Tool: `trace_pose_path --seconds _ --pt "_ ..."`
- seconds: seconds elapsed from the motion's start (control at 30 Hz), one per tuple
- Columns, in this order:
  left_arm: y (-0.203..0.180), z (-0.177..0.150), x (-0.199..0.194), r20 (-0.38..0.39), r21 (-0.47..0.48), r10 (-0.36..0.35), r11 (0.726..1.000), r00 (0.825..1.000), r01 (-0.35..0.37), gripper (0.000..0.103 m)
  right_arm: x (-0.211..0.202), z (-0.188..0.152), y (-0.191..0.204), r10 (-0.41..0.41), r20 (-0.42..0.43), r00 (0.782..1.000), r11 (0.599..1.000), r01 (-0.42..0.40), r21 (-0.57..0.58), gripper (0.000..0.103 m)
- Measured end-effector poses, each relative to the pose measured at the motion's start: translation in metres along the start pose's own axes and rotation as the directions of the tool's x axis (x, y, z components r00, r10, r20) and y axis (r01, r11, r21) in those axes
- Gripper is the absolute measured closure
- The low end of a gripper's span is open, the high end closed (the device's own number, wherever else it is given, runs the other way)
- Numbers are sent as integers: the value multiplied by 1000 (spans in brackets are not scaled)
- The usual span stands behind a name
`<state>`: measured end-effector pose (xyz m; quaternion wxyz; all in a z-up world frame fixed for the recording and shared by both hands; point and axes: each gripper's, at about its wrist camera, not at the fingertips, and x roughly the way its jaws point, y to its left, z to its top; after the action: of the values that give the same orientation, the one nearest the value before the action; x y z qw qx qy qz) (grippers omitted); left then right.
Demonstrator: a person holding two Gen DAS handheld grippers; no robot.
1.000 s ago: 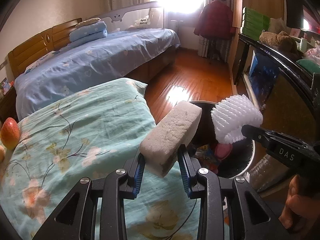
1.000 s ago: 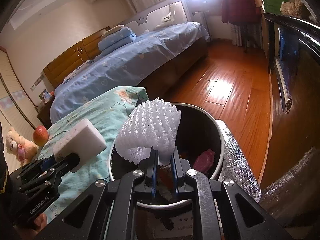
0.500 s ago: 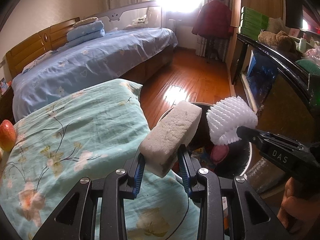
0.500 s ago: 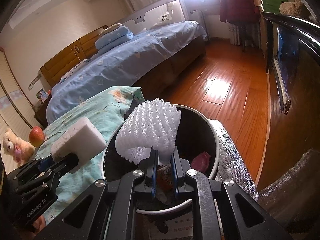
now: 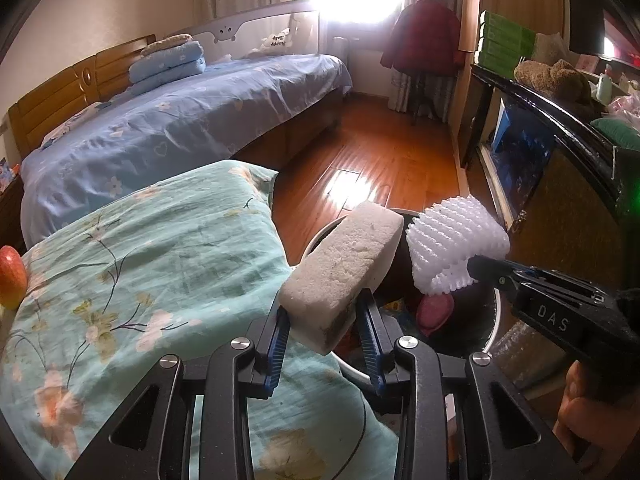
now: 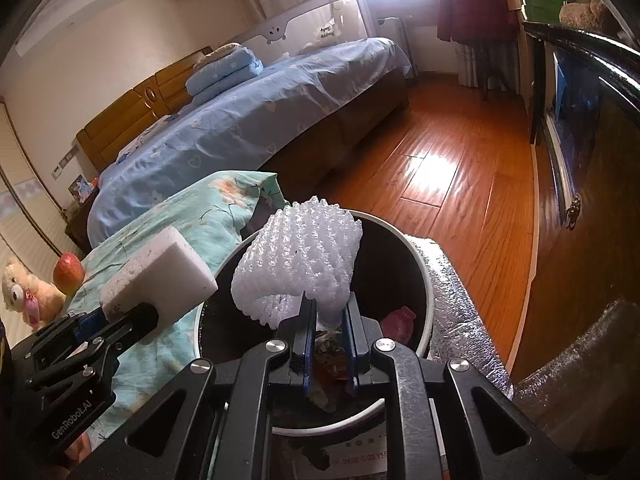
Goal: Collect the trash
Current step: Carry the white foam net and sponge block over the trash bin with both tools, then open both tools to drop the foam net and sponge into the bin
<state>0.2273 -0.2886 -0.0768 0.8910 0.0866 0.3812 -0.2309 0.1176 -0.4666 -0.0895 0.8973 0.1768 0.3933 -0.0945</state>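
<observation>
My left gripper (image 5: 324,316) is shut on a white foam block (image 5: 344,264), which juts up and to the right, at the near rim of a round black trash bin (image 6: 428,304). My right gripper (image 6: 326,312) is shut on a white foam fruit net (image 6: 300,256), held over the bin's open mouth. From the left wrist view the fruit net (image 5: 456,248) hangs right of the block, with the right gripper (image 5: 476,266) coming in from the right. The foam block (image 6: 160,276) and left gripper (image 6: 136,316) show at the left of the right wrist view. A pink wrapper (image 6: 396,320) and other scraps lie inside the bin.
A teal floral quilt (image 5: 120,280) covers the bed beside the bin, with an apple (image 6: 69,273) and a teddy bear (image 6: 24,292) on it. A blue bed (image 5: 180,120) stands behind. Dark cabinet (image 5: 560,208) on the right; silver padded wrap (image 6: 460,312) lies by the bin on the wooden floor.
Both views have crept slightly forward, so the bin sits a little nearer and more beneath the two held pieces. Both grips stay as they were.
</observation>
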Motion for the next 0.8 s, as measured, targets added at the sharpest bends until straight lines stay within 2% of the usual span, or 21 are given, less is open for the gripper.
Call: trace_pose_path --seconds 0.37,0.57,0.6,0.63,0.67,0.73,0.8 --pt "-3 4 4 -7 5 -6 1000 1000 6 69 -1 2 -1 0 -6 1000 1000 0 -2 87" --pt "-4 6 5 -8 2 -20 1000 1000 20 63 2 4 -5 1 -22 1000 1000 0 10 85" --pt "-4 6 4 -9 4 -19 1000 1000 19 55 3 5 -6 3 -26 1000 1000 -3 11 83" --pt "-4 6 3 -9 5 -15 1000 1000 15 46 4 5 -7 5 -31 1000 1000 -5 15 76" --pt "-3 5 2 -2 5 -13 1000 1000 13 45 5 6 -8 5 -33 999 1000 -4 18 64" --pt "0 2 -3 6 5 -8 1000 1000 8 43 3 6 -10 14 -27 1000 999 -13 32 50" --pt "4 -1 -6 4 -9 -11 1000 1000 11 41 -1 5 -11 15 -18 1000 999 -14 41 48"
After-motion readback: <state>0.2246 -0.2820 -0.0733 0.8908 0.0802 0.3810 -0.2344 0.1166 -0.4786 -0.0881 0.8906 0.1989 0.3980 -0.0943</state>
